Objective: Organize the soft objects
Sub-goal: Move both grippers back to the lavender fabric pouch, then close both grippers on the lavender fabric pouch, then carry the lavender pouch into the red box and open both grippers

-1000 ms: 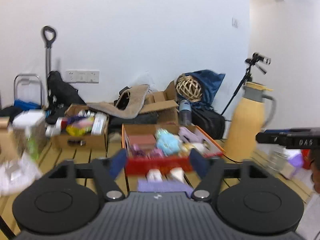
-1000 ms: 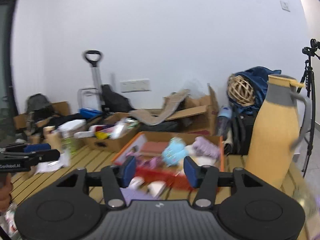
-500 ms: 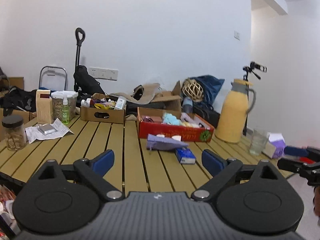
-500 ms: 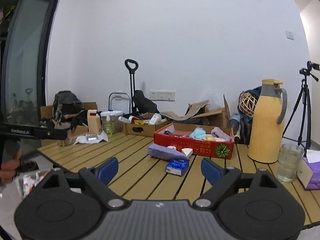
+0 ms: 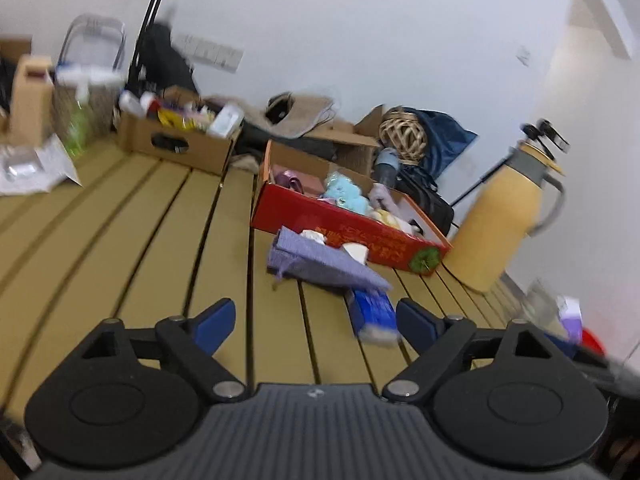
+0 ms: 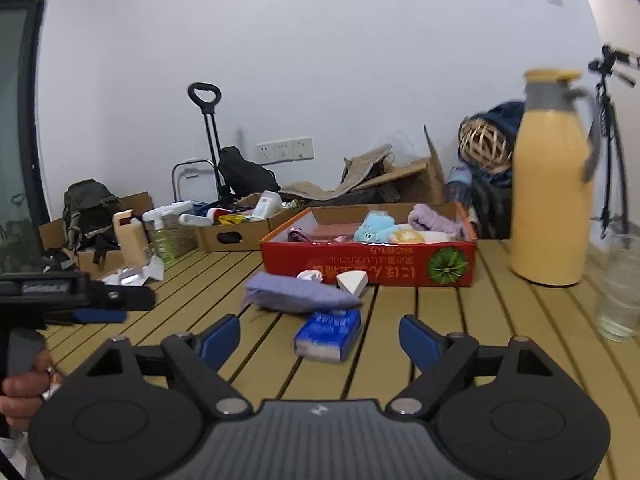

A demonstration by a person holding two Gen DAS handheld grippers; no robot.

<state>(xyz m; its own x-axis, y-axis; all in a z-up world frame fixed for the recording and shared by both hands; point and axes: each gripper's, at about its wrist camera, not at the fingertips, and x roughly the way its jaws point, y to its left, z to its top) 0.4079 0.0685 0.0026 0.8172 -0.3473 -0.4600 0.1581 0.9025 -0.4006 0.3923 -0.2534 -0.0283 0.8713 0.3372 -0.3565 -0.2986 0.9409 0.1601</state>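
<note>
We see a soft lavender cloth pouch lying on a slatted wooden table, just in front of a red cardboard box holding a pale blue plush toy and a rolled lilac cloth. A small blue packet sits touching the pouch's near edge. A white wedge sponge rests between pouch and box. A tall yellow jug stands right of the box. Our left gripper and right gripper hover above the table, jaws wide and narrowing, gripping nothing.
</note>
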